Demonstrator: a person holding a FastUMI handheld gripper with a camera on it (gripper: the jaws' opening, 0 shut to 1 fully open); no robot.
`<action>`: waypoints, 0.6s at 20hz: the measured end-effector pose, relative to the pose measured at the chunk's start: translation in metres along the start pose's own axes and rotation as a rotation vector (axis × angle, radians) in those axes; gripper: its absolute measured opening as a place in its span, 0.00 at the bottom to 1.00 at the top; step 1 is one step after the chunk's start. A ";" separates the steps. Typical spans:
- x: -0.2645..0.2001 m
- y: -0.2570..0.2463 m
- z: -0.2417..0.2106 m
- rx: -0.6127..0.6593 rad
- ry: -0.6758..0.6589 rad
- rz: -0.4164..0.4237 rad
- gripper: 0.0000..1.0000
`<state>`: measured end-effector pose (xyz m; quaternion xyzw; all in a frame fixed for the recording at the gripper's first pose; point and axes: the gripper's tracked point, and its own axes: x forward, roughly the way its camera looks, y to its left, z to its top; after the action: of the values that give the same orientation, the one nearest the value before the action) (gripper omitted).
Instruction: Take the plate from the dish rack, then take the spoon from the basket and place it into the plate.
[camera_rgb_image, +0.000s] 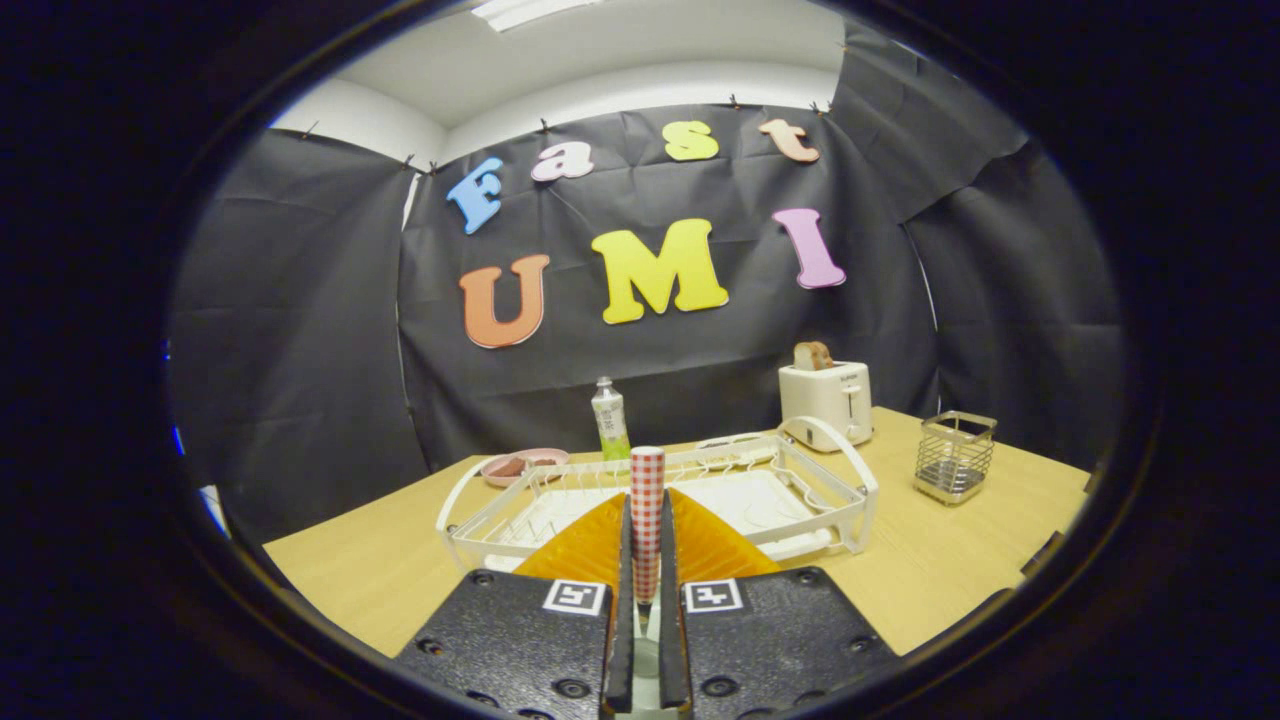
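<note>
Standing up between the gripper (646, 560)'s two fingers is a spoon (647, 520) with a red-and-white checked handle, and the fingers are drawn in close on either side of it, pressing it; the bowl end sits low between them and is hard to make out. Just beyond the fingertips an orange plate (700, 545) lies on the wooden table (930, 570), its ribbed rim fanning out to both sides of the spoon, right against the near side of the white dish rack (800, 500). The rack's tray looks bare. Open tabletop runs to the right of the rack as far as a small wire basket (955, 457), which stands well apart near the table's right edge; from here I cannot tell whether anything is in it. Behind the rack stand one white toaster (828, 400) with a single slice of bread (812, 355) poking out of its top, one small bottle (610, 420) with a pale label, and one pink dish (520, 465) at the rack's far left corner. More bare table shows to the left of the rack, up to the near left edge.
</note>
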<state>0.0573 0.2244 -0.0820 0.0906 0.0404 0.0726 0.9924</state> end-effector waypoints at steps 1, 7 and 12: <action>0.000 -0.001 -0.002 0.000 0.010 0.001 0.17; -0.011 -0.006 0.007 -0.012 -0.018 0.006 0.34; -0.028 -0.013 0.032 -0.036 -0.096 -0.009 0.74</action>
<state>0.0347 0.2024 -0.0516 0.0759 -0.0082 0.0642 0.9950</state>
